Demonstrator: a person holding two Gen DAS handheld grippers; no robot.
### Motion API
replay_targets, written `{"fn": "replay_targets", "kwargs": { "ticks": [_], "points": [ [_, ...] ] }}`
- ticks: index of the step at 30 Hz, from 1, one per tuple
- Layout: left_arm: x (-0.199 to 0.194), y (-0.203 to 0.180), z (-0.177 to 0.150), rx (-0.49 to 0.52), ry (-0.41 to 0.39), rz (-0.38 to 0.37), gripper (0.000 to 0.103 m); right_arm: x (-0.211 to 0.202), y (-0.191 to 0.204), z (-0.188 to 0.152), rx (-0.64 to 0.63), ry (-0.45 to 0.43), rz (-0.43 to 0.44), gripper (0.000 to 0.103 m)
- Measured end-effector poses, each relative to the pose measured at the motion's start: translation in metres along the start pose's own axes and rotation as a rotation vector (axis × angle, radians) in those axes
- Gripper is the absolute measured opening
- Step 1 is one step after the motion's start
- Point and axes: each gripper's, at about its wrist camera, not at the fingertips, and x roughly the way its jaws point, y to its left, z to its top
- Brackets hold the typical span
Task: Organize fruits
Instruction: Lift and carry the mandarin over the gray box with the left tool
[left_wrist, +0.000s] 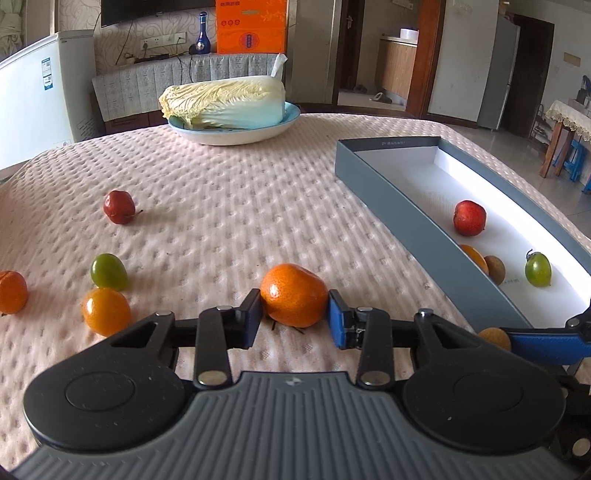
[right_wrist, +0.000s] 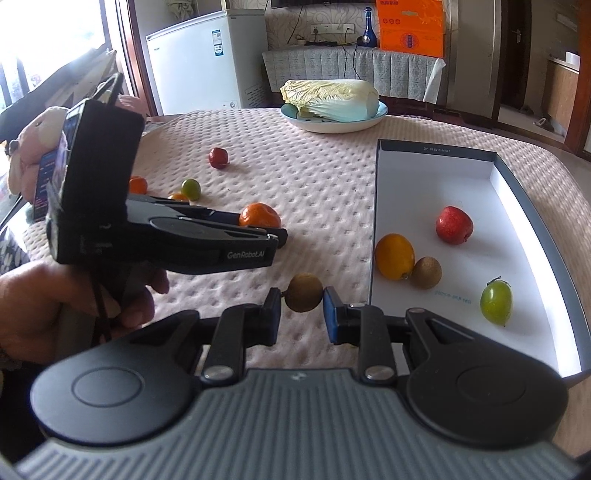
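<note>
My left gripper (left_wrist: 295, 314) is shut on an orange tangerine (left_wrist: 293, 294) low over the cloth; it also shows in the right wrist view (right_wrist: 259, 215). My right gripper (right_wrist: 301, 310) is shut on a small brown kiwi (right_wrist: 305, 292), just left of the grey box (right_wrist: 372, 236). The box (left_wrist: 402, 218) holds a red apple (right_wrist: 454, 225), a yellow lemon (right_wrist: 394, 256), a brown kiwi (right_wrist: 426, 272) and a green fruit (right_wrist: 496, 302). Loose on the cloth lie a red fruit (left_wrist: 119, 207), a green fruit (left_wrist: 109, 271), a yellow-orange fruit (left_wrist: 106, 311) and an orange one (left_wrist: 12, 291).
A blue plate (left_wrist: 236, 134) with a napa cabbage (left_wrist: 225, 101) stands at the table's far side. A white freezer (right_wrist: 207, 59) and a cabinet stand behind. A person's hand (right_wrist: 55, 306) holds the left gripper at the left.
</note>
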Motion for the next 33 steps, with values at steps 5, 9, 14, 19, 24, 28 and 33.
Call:
{"fn": "replay_targets", "kwargs": {
  "ticks": [5,9,14,19,24,28,33],
  "points": [
    [-0.013,0.005,0.007,-0.018,-0.028,0.004,0.043,-0.001,0.003,0.002,-0.001,-0.01,0.005,0.028],
    [-0.022,0.006,0.01,-0.018,-0.036,0.016,0.043,-0.005,0.007,0.004,-0.005,-0.038,0.017,0.028],
    [-0.031,0.008,0.013,-0.02,-0.049,0.026,0.043,-0.008,0.011,0.005,-0.012,-0.056,0.027,0.028],
    [-0.036,0.007,0.015,-0.021,-0.056,0.034,0.043,-0.012,0.009,0.005,-0.005,-0.073,0.025,0.028],
    [-0.037,0.001,0.016,-0.01,-0.059,0.031,0.043,-0.016,0.007,0.004,0.002,-0.087,0.026,0.028],
    [-0.037,-0.001,0.017,-0.011,-0.058,0.031,0.043,-0.018,0.005,0.004,0.005,-0.092,0.024,0.028],
    [-0.038,-0.007,0.018,-0.004,-0.061,0.024,0.043,-0.021,0.004,0.003,0.008,-0.098,0.024,0.028]
  ]
}}
